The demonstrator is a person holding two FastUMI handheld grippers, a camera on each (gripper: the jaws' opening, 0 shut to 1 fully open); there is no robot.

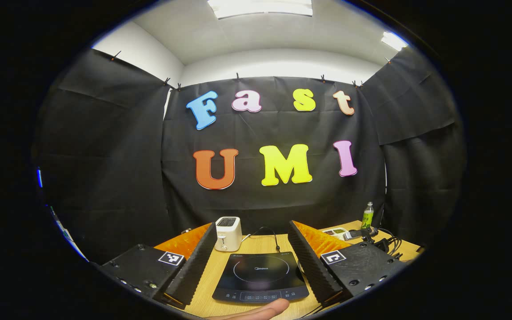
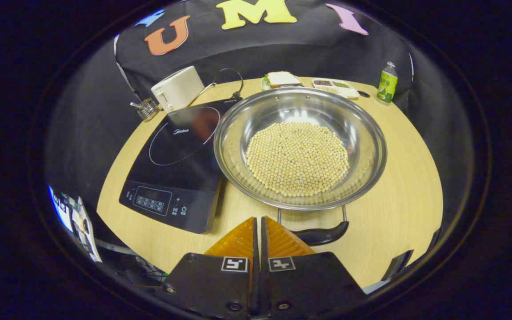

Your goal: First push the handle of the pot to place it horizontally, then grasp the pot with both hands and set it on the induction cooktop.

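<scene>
Closest to the lens in the right gripper view, the right gripper is hovering low over the counter with its jaws clenched together on nothing, tips just beside the pot handle at the near rim of the steel pot. That pot, standing just right of the induction cooktop with its rim touching or overlapping the cooktop's edge, is holding a heap of soybeans. A hard shove on the handle is likely to slide the whole pot or scatter beans; a lopsided two-handed lift would probably tip them out.

In the left gripper view, the left gripper is held level and raised, jaws spread wide and empty, facing the cooktop and a white toaster behind it. A fingertip is showing at the bottom edge.
</scene>
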